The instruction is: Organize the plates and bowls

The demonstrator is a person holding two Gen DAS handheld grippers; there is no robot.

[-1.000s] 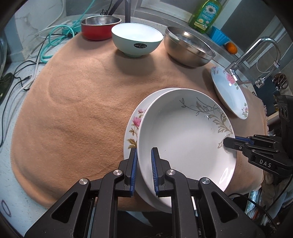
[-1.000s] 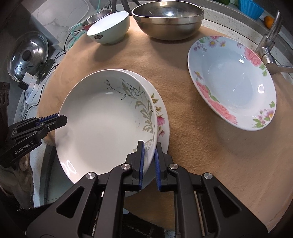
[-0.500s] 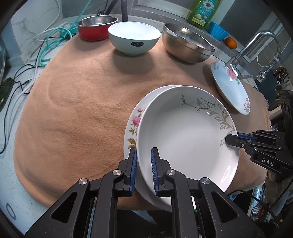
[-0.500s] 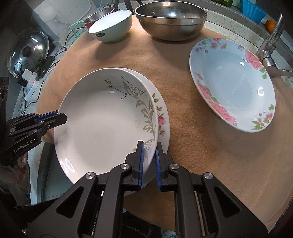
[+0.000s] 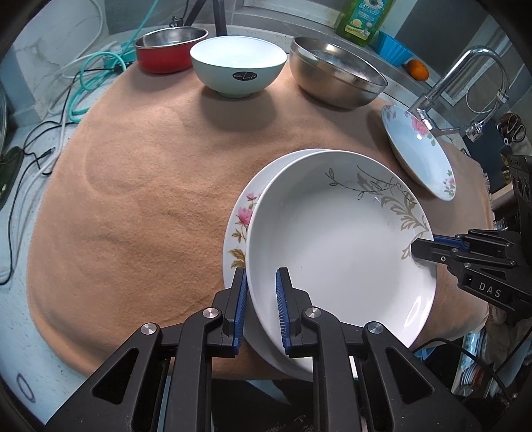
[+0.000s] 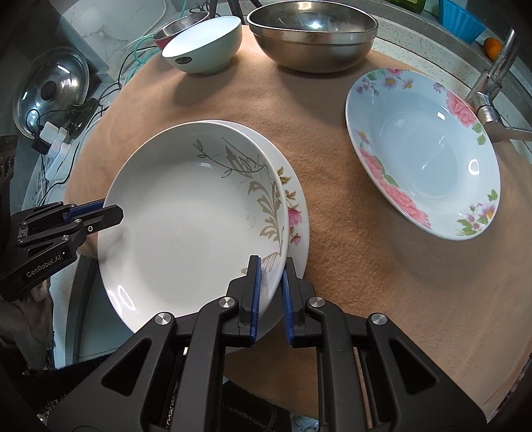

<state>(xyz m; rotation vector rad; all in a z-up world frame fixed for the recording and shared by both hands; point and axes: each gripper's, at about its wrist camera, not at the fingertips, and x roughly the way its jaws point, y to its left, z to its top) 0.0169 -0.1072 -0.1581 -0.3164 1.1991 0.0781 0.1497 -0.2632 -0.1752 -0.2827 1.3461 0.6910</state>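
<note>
A white plate with a gold leaf pattern [image 5: 332, 246] [image 6: 186, 226] lies slightly offset over a plate with pink flowers [image 5: 237, 229] [image 6: 294, 212]; I cannot tell whether they touch. My left gripper [image 5: 261, 282] [image 6: 113, 211] is shut on the white plate's near rim. My right gripper [image 6: 269, 272] [image 5: 422, 247] is shut on the opposite rim. A pale blue floral plate [image 5: 422, 156] [image 6: 422, 153] sits alone to the right. At the back stand a mint bowl [image 5: 237, 66] [image 6: 204, 50], a steel bowl [image 5: 335, 79] [image 6: 312, 36] and a red pot [image 5: 166, 53].
Everything rests on a tan cloth [image 5: 149, 199] over the counter. A faucet [image 5: 449, 83] [image 6: 492, 93] rises beside the blue plate. Cables [image 5: 83, 86] and a pot lid [image 6: 50, 89] lie off the cloth's left side. A green soap bottle [image 5: 362, 20] stands behind the bowls.
</note>
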